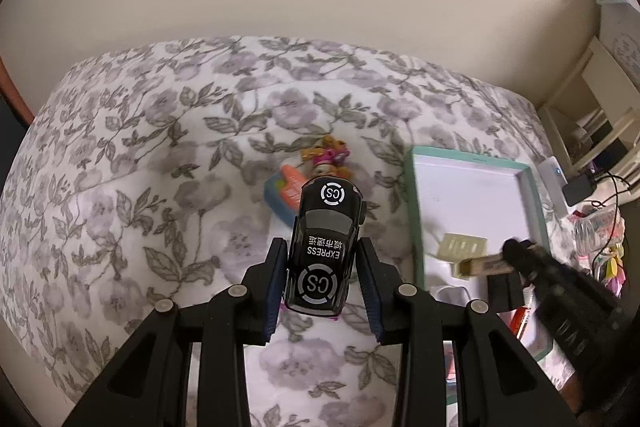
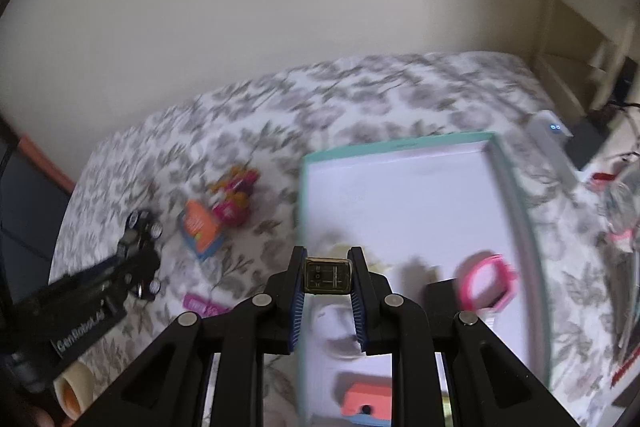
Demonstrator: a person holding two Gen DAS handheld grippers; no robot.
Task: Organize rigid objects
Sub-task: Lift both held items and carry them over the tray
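Note:
My left gripper point(image 1: 322, 267) is shut on a black toy car point(image 1: 326, 247) marked "EXPRESS" and holds it above the floral bed cover. It also shows in the right wrist view point(image 2: 138, 255). My right gripper point(image 2: 327, 273) is shut on a small gold-edged box point(image 2: 327, 277) over the near left part of a teal-rimmed white tray point(image 2: 516, 211). In the left wrist view the right gripper point(image 1: 516, 255) holds the gold box point(image 1: 486, 263) over that tray point(image 1: 412, 211), next to a cream block point(image 1: 464, 247).
An orange-and-blue toy point(image 1: 286, 193) and a pink-and-yellow figure point(image 1: 326, 157) lie on the bed beyond the car. In the tray lie a pink ring-shaped item point(image 2: 486, 281), a black block point(image 2: 442, 297) and an orange-and-blue piece point(image 2: 366, 403). A white charger point(image 2: 550, 129) and shelves stand at right.

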